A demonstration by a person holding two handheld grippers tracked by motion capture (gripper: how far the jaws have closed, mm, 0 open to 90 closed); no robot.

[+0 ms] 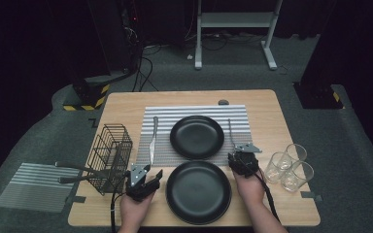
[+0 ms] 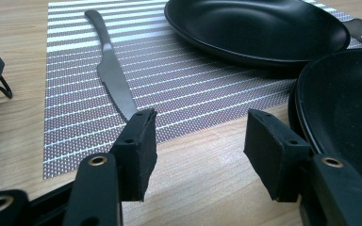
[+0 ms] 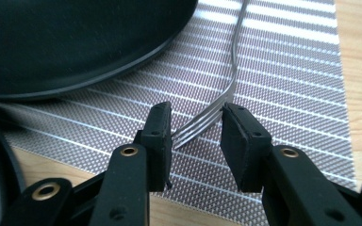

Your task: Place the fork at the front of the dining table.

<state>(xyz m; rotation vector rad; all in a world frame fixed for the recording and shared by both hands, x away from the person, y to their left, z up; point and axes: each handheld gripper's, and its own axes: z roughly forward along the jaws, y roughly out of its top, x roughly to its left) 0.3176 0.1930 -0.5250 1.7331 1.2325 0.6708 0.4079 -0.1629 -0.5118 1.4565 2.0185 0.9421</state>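
A striped placemat (image 1: 194,110) carries a black plate (image 1: 196,137), with a knife (image 1: 152,138) to its left and a fork (image 1: 230,128) to its right. A second black plate (image 1: 198,191) rests on the bare wood in front. My right gripper (image 3: 195,127) stands low over the mat, jaws either side of the tines of the fork (image 3: 235,61), which lies flat; I count it open. My left gripper (image 2: 198,136) is open and empty just short of the tip of the knife (image 2: 113,77), beside the near plate (image 2: 344,108).
A black wire basket (image 1: 109,155) stands at the table's left edge with two handles sticking out to the left. Three clear glasses (image 1: 291,167) cluster at the right edge. Another striped mat (image 1: 36,187) lies off the table to the left.
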